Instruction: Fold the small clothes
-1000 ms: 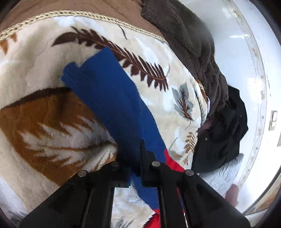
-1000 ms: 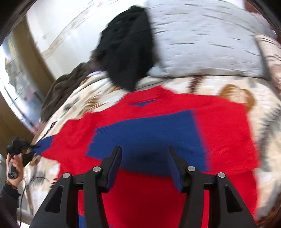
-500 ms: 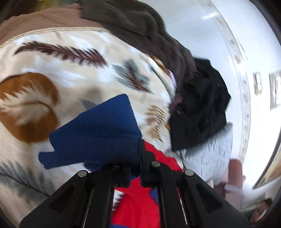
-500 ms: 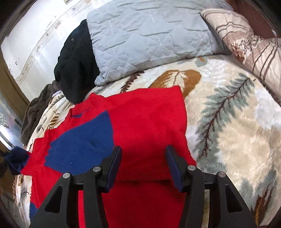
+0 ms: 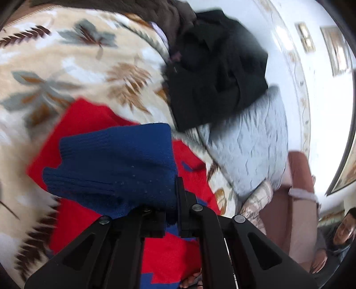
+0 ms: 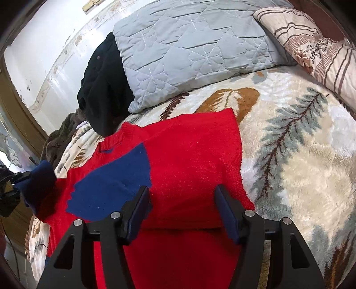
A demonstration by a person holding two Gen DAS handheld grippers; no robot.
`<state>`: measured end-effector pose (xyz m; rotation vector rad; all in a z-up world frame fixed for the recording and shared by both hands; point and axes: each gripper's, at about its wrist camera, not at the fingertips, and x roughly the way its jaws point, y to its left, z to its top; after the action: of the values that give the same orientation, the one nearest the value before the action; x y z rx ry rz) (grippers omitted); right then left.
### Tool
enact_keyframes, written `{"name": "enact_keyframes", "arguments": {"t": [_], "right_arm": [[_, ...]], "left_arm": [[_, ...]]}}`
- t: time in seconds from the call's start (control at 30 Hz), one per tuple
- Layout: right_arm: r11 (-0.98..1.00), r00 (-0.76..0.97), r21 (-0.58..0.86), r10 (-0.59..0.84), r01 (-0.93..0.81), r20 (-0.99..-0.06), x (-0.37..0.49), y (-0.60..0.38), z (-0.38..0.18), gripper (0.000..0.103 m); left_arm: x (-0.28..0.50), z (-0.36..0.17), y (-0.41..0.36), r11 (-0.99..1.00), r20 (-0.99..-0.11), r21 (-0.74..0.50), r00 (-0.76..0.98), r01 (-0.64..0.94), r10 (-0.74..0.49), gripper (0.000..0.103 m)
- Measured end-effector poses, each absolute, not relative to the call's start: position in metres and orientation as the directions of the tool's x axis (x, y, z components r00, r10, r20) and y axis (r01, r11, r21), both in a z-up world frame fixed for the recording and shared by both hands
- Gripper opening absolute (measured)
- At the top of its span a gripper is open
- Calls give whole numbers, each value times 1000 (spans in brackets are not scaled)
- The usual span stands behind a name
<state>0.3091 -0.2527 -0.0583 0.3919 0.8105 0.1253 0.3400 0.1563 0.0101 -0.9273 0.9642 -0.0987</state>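
A small red sweater [image 6: 191, 160] with blue sleeves lies on the leaf-patterned blanket [image 6: 300, 160]. One blue sleeve [image 6: 111, 184] is folded flat across its chest. My left gripper [image 5: 172, 200] is shut on the other blue sleeve cuff [image 5: 115, 166] and holds it lifted over the red body [image 5: 84, 120]; the lifted cuff [image 6: 40, 177] and gripper also show at the far left of the right wrist view. My right gripper [image 6: 182, 211] is open and empty, hovering above the sweater's red right side.
A grey quilted pillow [image 6: 191, 49] and a black garment [image 6: 102, 93] lie at the head of the bed. A striped pillow [image 6: 311, 49] sits far right. A brown garment [image 5: 160, 13] lies beyond. A person [image 5: 342, 231] sits at lower right.
My left gripper has lifted the blue cuff off the blanket and carried it over the sweater's red body. My right gripper has stayed open and shifted toward the sweater's right side.
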Motion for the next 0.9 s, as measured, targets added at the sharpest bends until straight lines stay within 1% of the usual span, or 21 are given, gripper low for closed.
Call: {"name": "enact_keyframes", "arguments": {"t": [0.23,0.37,0.53,0.57,0.6,0.63,0.67,0.7,0.73,0.77,0.87,0.9], "right_arm": [[904,695,427,285,35,-660,308,-258,-60,63],[892,700,452,302,32,-647,307,-262,-61,63],[885,703,464,311,32,-640,306,-263,-62,63],[885,703,464,311,32,-640,306,-263,-62,63],[886,702,463,310,32,-641,306,-263,-62,63],[886,702,462,309,32,-642,307,-263,-62,63],[887,701,461,309,33,-643,307,-263,-62,63],[887,700,461,308,34,-645,307,-263,-62,63],[887,698,461,308,35,-646,307,-263,-62,63],[887,697,460,307,37,-648,307,-264,-61,63],[901,685,431,284,48,-670,309,-259,-56,63],[913,686,406,269,43,-676,309,-253,-49,65]], "left_arm": [[364,-24,68,708,-727,-650,497,-277,-473,4],[371,-50,29,766,-781,-585,442,-267,-442,4],[371,-68,9,829,-825,-504,419,-244,-378,5],[369,-67,9,837,-826,-495,426,-236,-368,9],[369,-66,8,840,-824,-495,426,-222,-373,11],[368,-65,9,842,-823,-497,422,-210,-381,16],[366,-62,10,841,-820,-505,411,-195,-398,24],[361,-59,13,837,-815,-516,402,-179,-417,28],[355,-55,15,836,-811,-523,399,-164,-429,35],[345,-49,22,835,-803,-531,402,-146,-440,44],[309,-39,61,796,-752,-589,457,-142,-475,56],[297,-39,80,777,-737,-608,479,-163,-476,59]]}}
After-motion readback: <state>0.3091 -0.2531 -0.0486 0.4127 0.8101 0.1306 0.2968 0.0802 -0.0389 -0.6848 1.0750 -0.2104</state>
